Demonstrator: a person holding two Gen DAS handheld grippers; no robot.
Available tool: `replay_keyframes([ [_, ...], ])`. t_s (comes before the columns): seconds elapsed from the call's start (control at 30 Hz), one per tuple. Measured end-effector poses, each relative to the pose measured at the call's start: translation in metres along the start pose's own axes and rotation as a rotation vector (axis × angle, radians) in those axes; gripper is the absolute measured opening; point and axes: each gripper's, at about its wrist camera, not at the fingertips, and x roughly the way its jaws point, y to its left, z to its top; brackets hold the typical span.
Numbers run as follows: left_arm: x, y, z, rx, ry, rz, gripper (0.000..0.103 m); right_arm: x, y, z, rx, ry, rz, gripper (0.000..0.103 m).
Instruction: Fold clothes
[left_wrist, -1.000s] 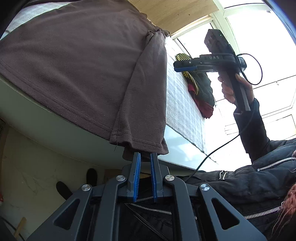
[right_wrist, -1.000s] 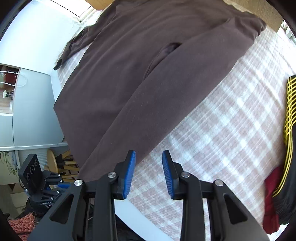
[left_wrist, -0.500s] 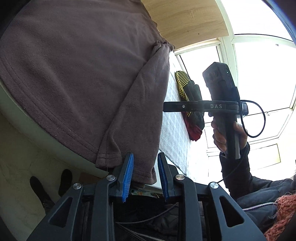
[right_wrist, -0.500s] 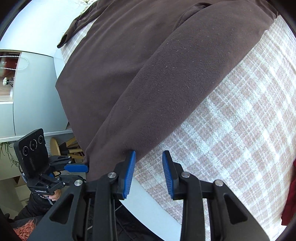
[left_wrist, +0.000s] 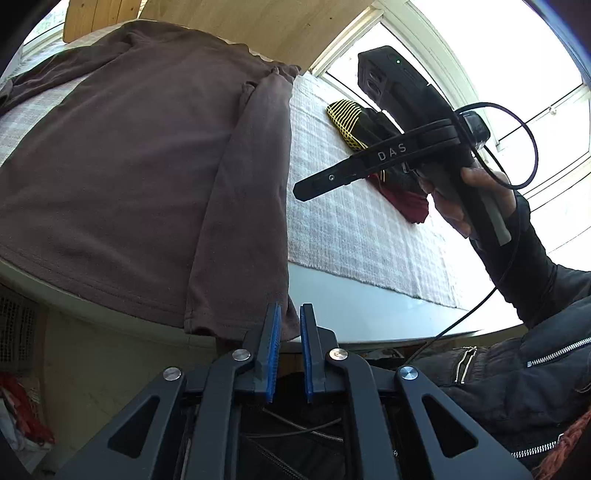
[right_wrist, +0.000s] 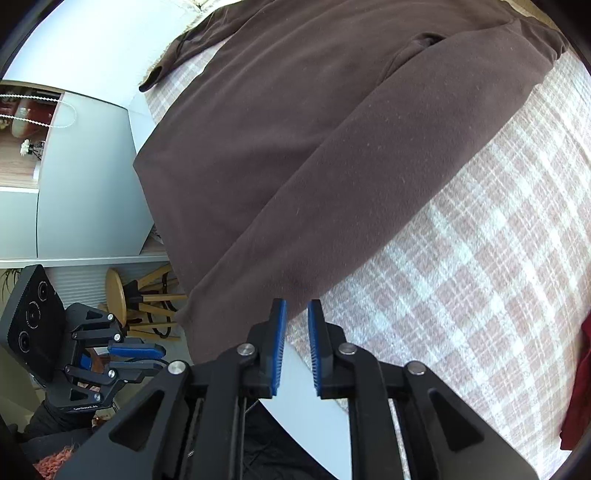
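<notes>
A brown top (left_wrist: 122, 177) lies spread flat on a checked cloth (right_wrist: 480, 266) that covers the table (left_wrist: 354, 306). Its body faces up, and one long sleeve (left_wrist: 247, 206) runs down its right side in the left wrist view, with the cuff hanging over the near edge of the table.

The left gripper (left_wrist: 289, 326) sits at that cuff. Its blue pads stand close together, and the corner of the cuff seems to lie between them – the fisheye makes it hard to tell whether they really press on the cloth or only frame it. In the right wrist view this gripper shows at the lower left, below the table edge, with its jaws nearly closed.

The right gripper (right_wrist: 296, 325) is over the lower edge of the sleeve, where brown fabric meets the checked cloth. Its jaws stand partly apart with nothing between them – the pads are not touching the fabric. In the left wrist view a hand (left_wrist: 476, 206) in a dark sleeve holds it above the table.

A black and yellow garment (left_wrist: 351, 122) lies on a dark red one (left_wrist: 406, 203) further along the cloth, well apart from the top
</notes>
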Motion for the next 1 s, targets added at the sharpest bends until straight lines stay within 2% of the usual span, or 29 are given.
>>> replay_keyframes([
  [0.07,0.009,-0.001,-0.003,-0.015,0.015,-0.006,0.009,0.006,-0.001,-0.012,0.005,0.0,0.013,0.038],
  [0.13,0.016,0.004,-0.005,-0.027,0.02,0.005,0.009,0.012,-0.004,-0.017,0.023,-0.008,0.045,0.038],
  [0.27,0.019,0.004,-0.009,-0.021,0.027,0.029,0.009,0.027,-0.003,-0.015,0.045,-0.003,0.031,0.039],
  [0.4,0.012,0.0,-0.017,0.005,0.029,0.066,0.009,0.035,0.003,-0.016,0.051,-0.027,0.074,0.038],
  [0.43,0.011,-0.001,-0.018,0.01,0.028,0.074,0.009,0.035,0.003,-0.016,0.054,-0.042,0.092,0.037],
  [0.5,0.008,-0.004,-0.02,0.025,0.018,0.094,0.009,0.028,0.0,-0.014,0.076,-0.073,0.146,0.02],
  [0.57,0.005,-0.008,-0.019,0.041,0.001,0.084,0.009,0.017,-0.004,-0.011,0.104,-0.101,0.213,0.014],
  [0.63,0.002,-0.016,-0.015,0.054,-0.025,0.061,0.01,0.008,-0.007,-0.009,0.128,-0.12,0.269,0.012],
  [0.77,-0.002,-0.035,0.007,0.055,-0.093,-0.009,0.013,-0.002,0.001,-0.005,0.129,-0.135,0.27,0.012],
  [0.83,-0.006,-0.044,0.018,0.082,-0.146,-0.018,0.014,-0.006,0.004,-0.003,0.127,-0.14,0.271,0.012],
  [0.87,-0.006,-0.047,0.026,0.097,-0.164,-0.002,0.014,-0.009,0.005,-0.002,0.129,-0.144,0.275,0.012],
  [0.93,0.001,-0.045,0.035,0.118,-0.161,0.084,0.017,-0.016,0.005,-0.001,0.126,-0.154,0.28,0.012],
  [1.0,0.009,-0.029,0.032,0.097,-0.125,0.175,0.016,-0.02,0.002,-0.006,0.124,-0.156,0.268,0.011],
])
